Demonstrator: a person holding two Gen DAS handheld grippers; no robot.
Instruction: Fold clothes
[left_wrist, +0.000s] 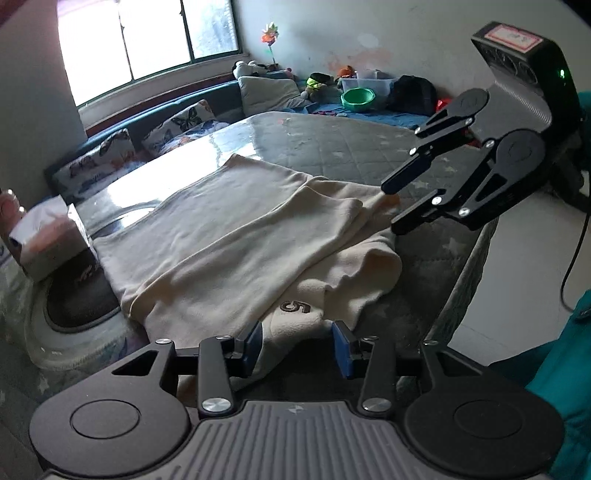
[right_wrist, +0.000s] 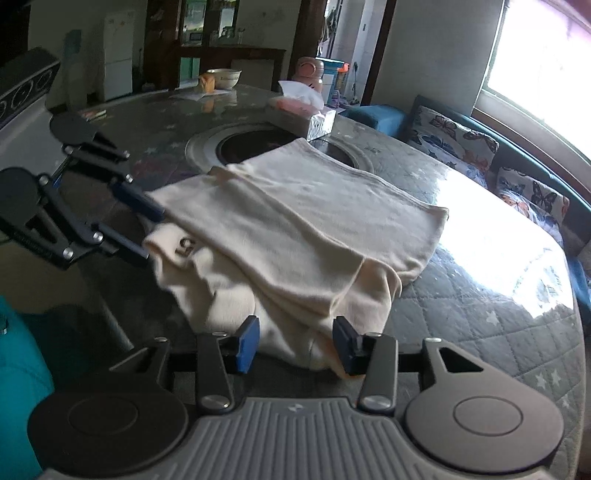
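Observation:
A cream garment (left_wrist: 221, 240) lies partly folded on the round quilted table (left_wrist: 332, 140), with a dark "5" mark (left_wrist: 295, 306) on its near edge. My left gripper (left_wrist: 297, 347) is open, and the garment's near edge by the "5" sits between its blue pads (left_wrist: 341, 349). My right gripper (left_wrist: 391, 208) is open around the garment's far right corner. In the right wrist view, the garment (right_wrist: 314, 221) has its bunched corner between the open right gripper (right_wrist: 295, 347), while the left gripper (right_wrist: 149, 232) straddles the edge at the left.
A tissue box (left_wrist: 48, 236) (right_wrist: 306, 114) stands beside a round dark recess (right_wrist: 255, 144) in the table's middle. A sofa with butterfly cushions (right_wrist: 454, 140) runs under the window. A teal sleeve (left_wrist: 561, 369) is at the right edge. The table's rim (right_wrist: 480, 295) drops off nearby.

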